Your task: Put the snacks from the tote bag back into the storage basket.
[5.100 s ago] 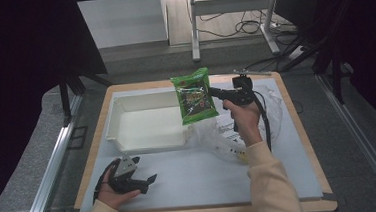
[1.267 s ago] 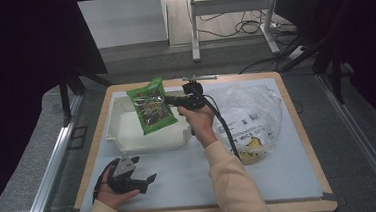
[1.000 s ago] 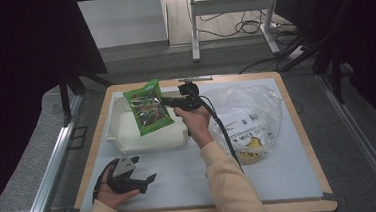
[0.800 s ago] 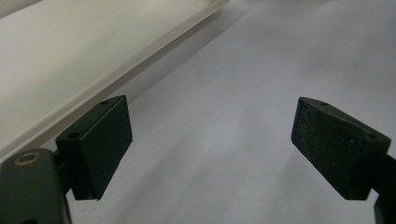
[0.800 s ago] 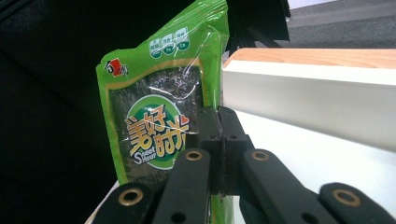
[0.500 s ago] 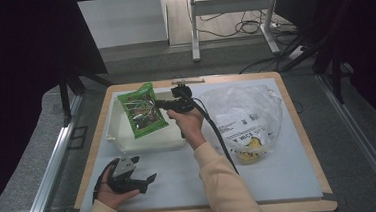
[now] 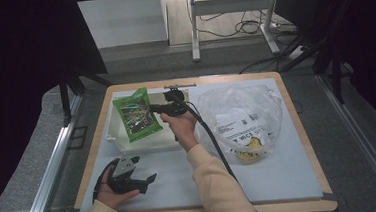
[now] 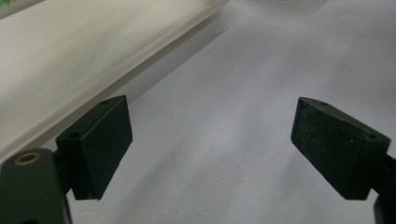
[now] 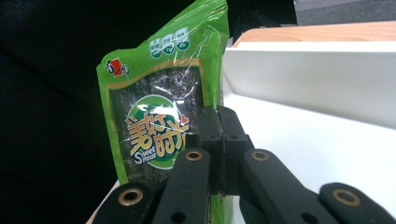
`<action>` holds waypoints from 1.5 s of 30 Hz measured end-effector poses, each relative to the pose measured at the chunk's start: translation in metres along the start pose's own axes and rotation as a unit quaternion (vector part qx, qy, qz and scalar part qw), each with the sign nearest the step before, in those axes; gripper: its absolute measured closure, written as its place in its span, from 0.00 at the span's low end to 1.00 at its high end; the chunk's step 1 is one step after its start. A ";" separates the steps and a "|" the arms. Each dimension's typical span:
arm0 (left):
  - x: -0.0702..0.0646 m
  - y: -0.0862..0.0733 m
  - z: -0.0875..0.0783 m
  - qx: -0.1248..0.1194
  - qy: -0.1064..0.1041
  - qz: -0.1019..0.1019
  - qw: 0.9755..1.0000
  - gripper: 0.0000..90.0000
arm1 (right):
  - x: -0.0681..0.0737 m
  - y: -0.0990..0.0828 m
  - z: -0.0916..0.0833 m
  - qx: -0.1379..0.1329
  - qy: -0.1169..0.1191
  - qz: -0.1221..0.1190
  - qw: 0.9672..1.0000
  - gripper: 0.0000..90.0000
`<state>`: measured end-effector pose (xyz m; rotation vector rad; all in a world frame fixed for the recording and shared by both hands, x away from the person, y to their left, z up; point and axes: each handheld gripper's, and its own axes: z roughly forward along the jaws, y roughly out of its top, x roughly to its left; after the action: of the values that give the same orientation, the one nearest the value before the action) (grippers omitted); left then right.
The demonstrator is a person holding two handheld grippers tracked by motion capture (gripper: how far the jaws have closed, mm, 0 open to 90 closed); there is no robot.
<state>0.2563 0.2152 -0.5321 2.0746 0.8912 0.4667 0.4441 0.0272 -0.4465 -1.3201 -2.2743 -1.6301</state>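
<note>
**Right gripper clamped on snack packet over tray**

Right gripper [image 7: 152, 108] fingers pinch the green snack packet [image 7: 136, 115] by its right edge; that edge is hidden behind the jaws. Packet hangs above the white tray [image 7: 114, 137] at the bench's far-left corner, long axis running near to far. Left gripper [image 7: 146, 181], jaws spread, rests at the near-left edge. Contents of the plastic bag [image 7: 241, 116] are indistinct.
</note>
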 end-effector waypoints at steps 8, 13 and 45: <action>-0.001 0.000 0.000 -0.002 0.000 0.000 1.000 0.14 | 0.001 -0.004 0.016 0.005 -0.004 0.009 1.000 1.00; -0.001 0.000 -0.001 -0.003 0.001 0.001 1.000 0.14 | -0.001 -0.005 0.024 0.006 -0.012 0.016 1.000 1.00; -0.001 0.000 -0.002 -0.009 -0.004 0.000 1.000 0.14 | -0.008 -0.028 0.074 0.032 -0.072 0.038 0.996 1.00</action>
<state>0.2545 0.2150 -0.5311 2.0594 0.8796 0.4654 0.4617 0.0787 -0.5042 -1.5357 -2.3007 -1.4704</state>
